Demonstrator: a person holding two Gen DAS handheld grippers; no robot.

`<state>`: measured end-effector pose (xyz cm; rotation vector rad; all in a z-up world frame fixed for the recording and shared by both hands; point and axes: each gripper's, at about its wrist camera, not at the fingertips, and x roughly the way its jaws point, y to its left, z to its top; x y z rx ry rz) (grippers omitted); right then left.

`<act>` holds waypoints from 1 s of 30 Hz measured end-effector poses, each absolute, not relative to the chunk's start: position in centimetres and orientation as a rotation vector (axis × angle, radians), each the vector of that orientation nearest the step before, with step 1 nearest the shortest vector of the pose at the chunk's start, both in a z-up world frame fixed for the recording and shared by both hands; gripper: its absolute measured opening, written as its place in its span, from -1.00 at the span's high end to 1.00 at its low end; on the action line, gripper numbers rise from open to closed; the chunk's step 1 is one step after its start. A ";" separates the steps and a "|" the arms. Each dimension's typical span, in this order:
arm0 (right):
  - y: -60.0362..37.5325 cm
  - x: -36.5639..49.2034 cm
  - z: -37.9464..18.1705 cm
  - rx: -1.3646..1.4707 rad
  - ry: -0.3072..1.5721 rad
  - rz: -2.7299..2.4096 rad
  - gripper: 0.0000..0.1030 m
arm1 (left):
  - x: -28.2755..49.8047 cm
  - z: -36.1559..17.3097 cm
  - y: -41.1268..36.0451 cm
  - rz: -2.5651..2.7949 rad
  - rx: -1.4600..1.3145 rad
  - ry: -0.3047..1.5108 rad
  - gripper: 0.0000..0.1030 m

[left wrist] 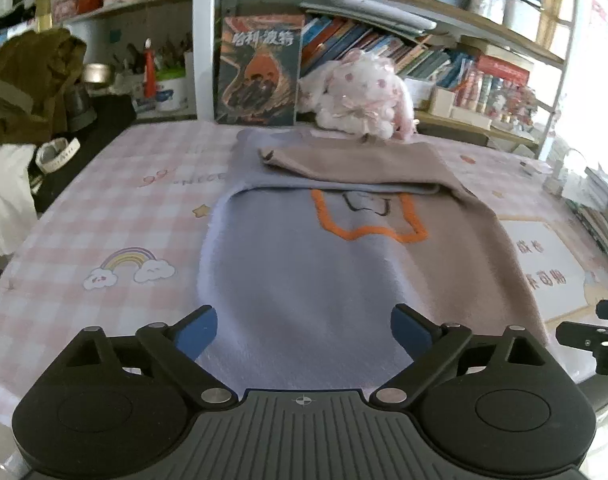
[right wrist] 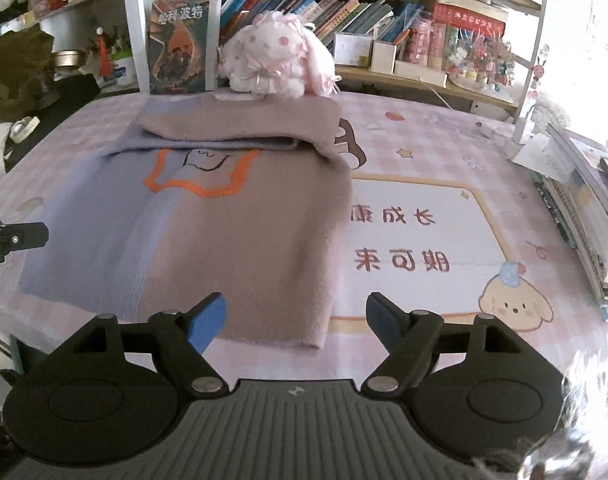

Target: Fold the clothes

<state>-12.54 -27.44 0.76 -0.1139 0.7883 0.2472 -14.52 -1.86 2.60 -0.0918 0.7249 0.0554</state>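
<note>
A lavender and taupe sweater [left wrist: 304, 264] with an orange outline lies flat on the pink checked tablecloth [left wrist: 104, 216], its far part folded over toward me. It also shows in the right wrist view [right wrist: 208, 216]. My left gripper [left wrist: 304, 330] is open and empty, hovering over the sweater's near hem. My right gripper [right wrist: 296, 318] is open and empty, over the sweater's near right corner. The other gripper shows at the edge of each view: the right one [left wrist: 600, 340], the left one [right wrist: 8, 240].
A pink plush toy [right wrist: 276, 60] and a standing book [right wrist: 180, 44] sit at the table's far edge before bookshelves. Stacked books [right wrist: 584, 216] lie at the right. An olive jacket [left wrist: 28, 88] and a tape roll [left wrist: 58, 154] are at the left.
</note>
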 end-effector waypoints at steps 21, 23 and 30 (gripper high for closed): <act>-31.3 -19.6 -0.3 -0.102 0.803 0.274 -0.56 | -20.7 2.3 -5.5 0.042 -0.053 0.747 -0.86; -31.4 -19.7 -0.4 -0.095 0.807 0.267 -0.56 | -20.7 2.1 -5.4 0.048 -0.047 0.759 -0.86; -31.3 -19.3 -0.6 -0.079 0.822 0.258 -0.57 | -20.1 1.5 -4.5 0.073 -0.026 0.780 -0.86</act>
